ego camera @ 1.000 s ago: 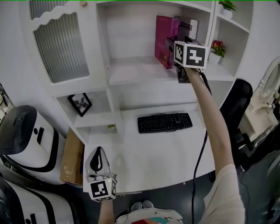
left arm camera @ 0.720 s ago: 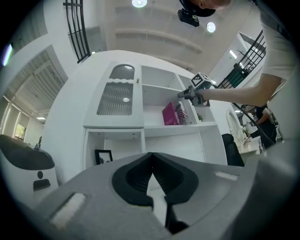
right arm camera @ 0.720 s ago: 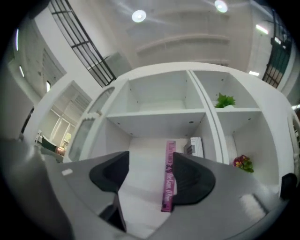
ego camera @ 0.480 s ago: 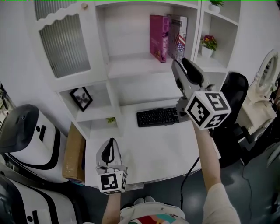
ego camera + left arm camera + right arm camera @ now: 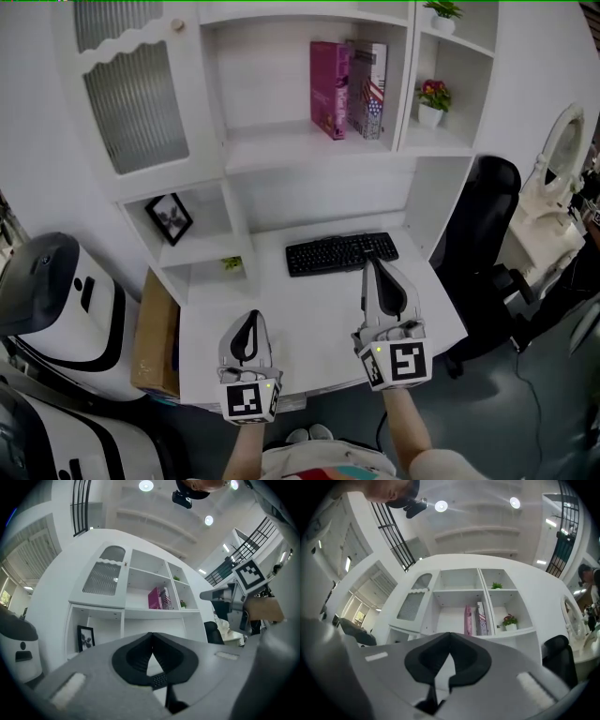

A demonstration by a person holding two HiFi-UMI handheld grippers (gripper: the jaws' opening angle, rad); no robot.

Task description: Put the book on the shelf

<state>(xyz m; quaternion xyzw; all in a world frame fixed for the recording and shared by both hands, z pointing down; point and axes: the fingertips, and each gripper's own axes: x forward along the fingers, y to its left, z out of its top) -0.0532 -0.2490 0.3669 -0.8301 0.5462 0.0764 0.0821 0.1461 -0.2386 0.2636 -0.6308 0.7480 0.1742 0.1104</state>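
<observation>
A pink book (image 5: 328,75) stands upright on the middle shelf (image 5: 281,148), with a flag-patterned book (image 5: 367,77) leaning against its right side. Neither gripper touches them. My right gripper (image 5: 375,269) is low over the white desk (image 5: 309,323), just in front of the keyboard, shut and empty. Over the desk's front left, my left gripper (image 5: 246,324) is shut and empty too. The right gripper view looks up over the shut right gripper (image 5: 450,637) at the pink book (image 5: 468,619). In the left gripper view, the left gripper (image 5: 151,637) points at the same pink book (image 5: 154,598).
A black keyboard (image 5: 340,253) lies at the back of the desk. A framed picture (image 5: 172,221) stands in the lower left cubby, potted flowers (image 5: 431,98) in the right cubby. A black chair (image 5: 487,216) stands right, a cardboard box (image 5: 155,333) and white machines (image 5: 47,291) left.
My right gripper has drawn back from the shelf beside the books, come down to the front of the desk, and shut with nothing in it. The left gripper has barely moved.
</observation>
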